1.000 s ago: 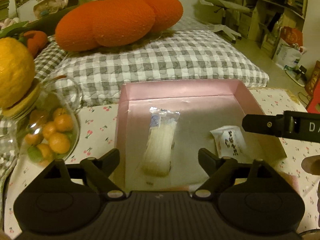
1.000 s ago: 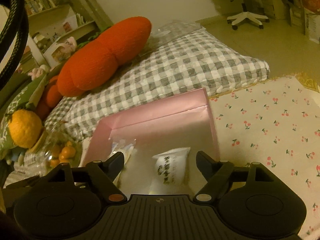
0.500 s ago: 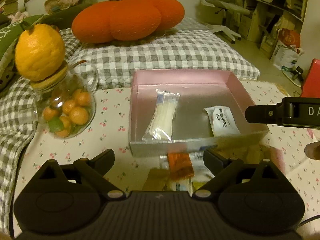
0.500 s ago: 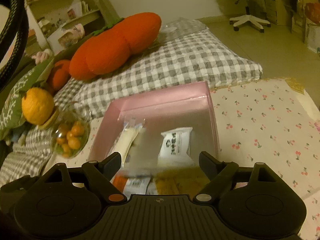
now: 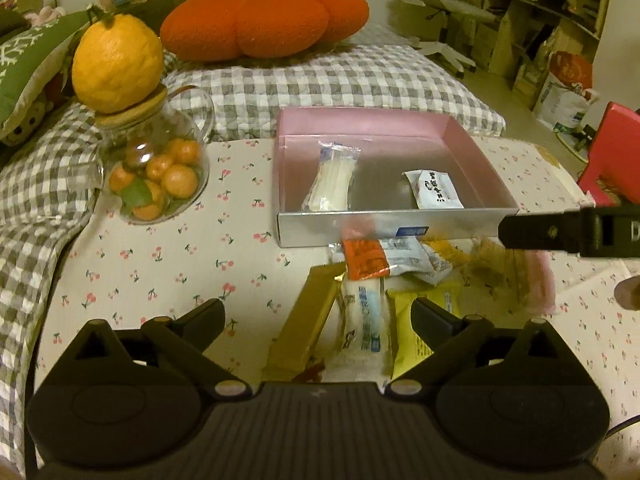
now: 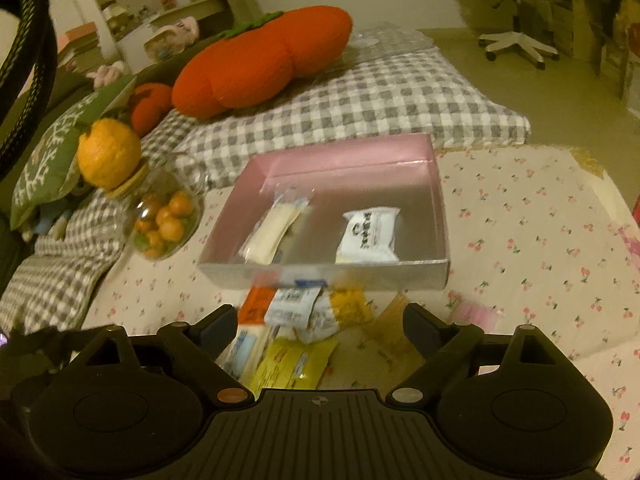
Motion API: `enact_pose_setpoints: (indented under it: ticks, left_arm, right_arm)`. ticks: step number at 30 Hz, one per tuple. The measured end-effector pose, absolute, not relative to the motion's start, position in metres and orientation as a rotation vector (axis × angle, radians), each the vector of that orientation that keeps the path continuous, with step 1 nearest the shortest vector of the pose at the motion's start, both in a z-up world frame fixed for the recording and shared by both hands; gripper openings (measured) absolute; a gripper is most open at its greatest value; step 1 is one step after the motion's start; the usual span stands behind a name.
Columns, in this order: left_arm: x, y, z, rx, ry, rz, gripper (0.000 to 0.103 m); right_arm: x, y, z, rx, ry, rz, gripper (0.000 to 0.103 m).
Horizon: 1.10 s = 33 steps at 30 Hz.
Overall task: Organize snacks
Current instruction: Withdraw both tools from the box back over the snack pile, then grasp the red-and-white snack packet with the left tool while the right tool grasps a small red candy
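A pink box sits on the cherry-print cloth and holds a long clear pack and a white printed pack. Both packs show again as the long pack and the white pack inside the same box. In front of it lies a loose pile: an orange packet, a gold bar, a white-blue pack and a yellow pack. My left gripper hovers over the pile, its jaws opening and empty. My right gripper does the same, jaws opening, gripping nothing.
A glass jar of small oranges with a big yellow citrus on its lid stands left of the box. A checked cushion and an orange pumpkin pillow lie behind. The right gripper's black finger reaches in from the right.
Both grippers have drawn back from above the box toward me, and their jaws have widened. The pile of snacks in front of the box has come into view.
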State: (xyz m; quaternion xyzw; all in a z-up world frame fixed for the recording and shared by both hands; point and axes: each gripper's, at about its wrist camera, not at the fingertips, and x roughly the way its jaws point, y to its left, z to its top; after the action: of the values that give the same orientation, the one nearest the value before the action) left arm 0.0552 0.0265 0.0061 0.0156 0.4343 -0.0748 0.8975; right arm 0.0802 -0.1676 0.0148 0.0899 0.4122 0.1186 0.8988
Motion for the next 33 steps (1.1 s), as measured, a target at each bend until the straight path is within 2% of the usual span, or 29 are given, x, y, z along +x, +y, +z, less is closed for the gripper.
enact_pose_setpoints:
  ticks: [8, 24, 33]
  left_arm:
    - [0.041, 0.042, 0.002, 0.026, 0.903, -0.172, 0.099]
    - [0.005, 0.062, -0.025, -0.027, 0.867, -0.23, 0.097]
    - [-0.004, 0.06, -0.052, -0.074, 0.93, -0.288, 0.085]
  right_arm:
    - [0.07, -0.167, -0.004, 0.201, 0.892, 0.257, 0.092]
    - [0.016, -0.156, -0.045, 0.045, 0.897, 0.4, 0.092]
    - [-0.012, -0.143, -0.058, -0.085, 0.836, 0.504, 0.095]
